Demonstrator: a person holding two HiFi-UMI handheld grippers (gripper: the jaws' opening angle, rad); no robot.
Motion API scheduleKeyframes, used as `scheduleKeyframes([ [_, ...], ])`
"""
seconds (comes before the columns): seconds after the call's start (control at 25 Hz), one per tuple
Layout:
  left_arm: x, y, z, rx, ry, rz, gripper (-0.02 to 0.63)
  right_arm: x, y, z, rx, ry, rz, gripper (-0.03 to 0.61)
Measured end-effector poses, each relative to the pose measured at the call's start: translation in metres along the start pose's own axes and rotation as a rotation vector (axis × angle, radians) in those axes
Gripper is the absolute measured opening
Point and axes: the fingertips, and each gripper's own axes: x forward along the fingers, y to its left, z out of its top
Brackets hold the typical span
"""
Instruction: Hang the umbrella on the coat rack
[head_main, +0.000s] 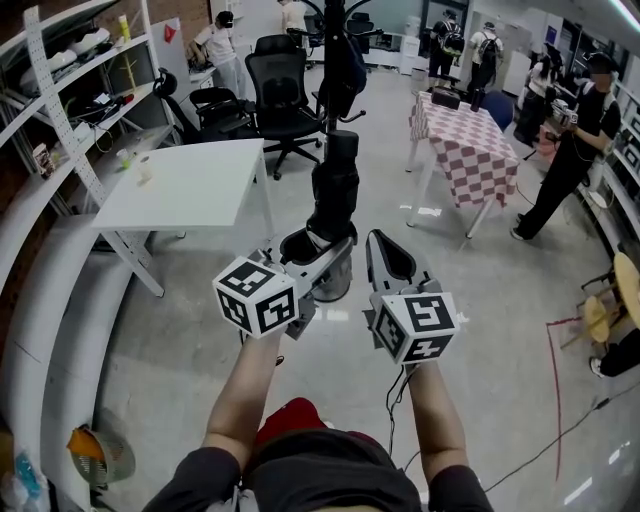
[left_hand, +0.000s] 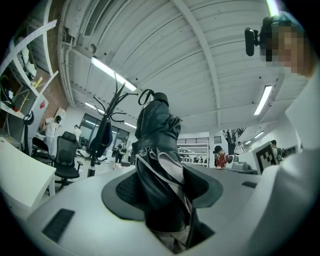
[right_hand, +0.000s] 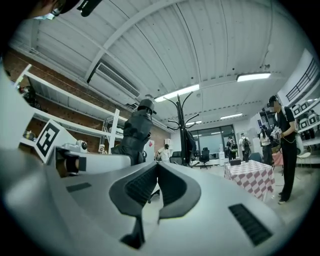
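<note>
Umbrella (head_main: 335, 185) pinched in left gripper (head_main: 318, 255); right gripper (head_main: 386, 258) pressed together; coat rack (head_main: 330, 40) ahead on grey floor (head_main: 480, 330), white table (head_main: 190, 185) left.

left tongs (head_main: 322, 252), right tongs (right_hand: 156, 170): grey | cubes (head_main: 258, 296): black-white markers | sleeves (head_main: 200, 480): dark

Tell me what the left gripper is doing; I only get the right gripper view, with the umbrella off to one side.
Observer: The left gripper is clamped on the black umbrella, which stands upright.
Operator: Report anything at its top to hook with.
Observer: What looks like a thin strap loop sticks out beside its top end.
Operator: Name what stands near the rack.
Observer: The head view shows a white table left of the coat rack.
</note>
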Motion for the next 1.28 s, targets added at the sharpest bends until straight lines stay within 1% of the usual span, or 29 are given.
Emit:
scheduleKeyframes([
  [0.24,0.009,0.000,0.014,0.021,-0.012,-0.017,0.222,0.007,-0.004,0.012,-0.021,-0.018,0.018,0.018],
  [0.52,0.029,0.018,0.030,0.047,-0.020,-0.040,0.222,0.033,-0.012,0.015,-0.021,-0.029,0.035,0.018],
  [0.8,0.068,0.061,0.044,0.057,-0.038,-0.054,0.222,0.085,-0.033,0.021,-0.053,-0.043,0.041,0.018],
  [1.0,0.102,0.094,0.055,0.077,-0.049,-0.075,0.222,0.126,-0.051,0.029,-0.085,-0.079,0.036,0.018],
  [1.28,0.142,0.132,0.091,0.109,-0.089,-0.110,0.222,0.177,-0.073,0.056,-0.146,-0.133,0.042,0.018],
])
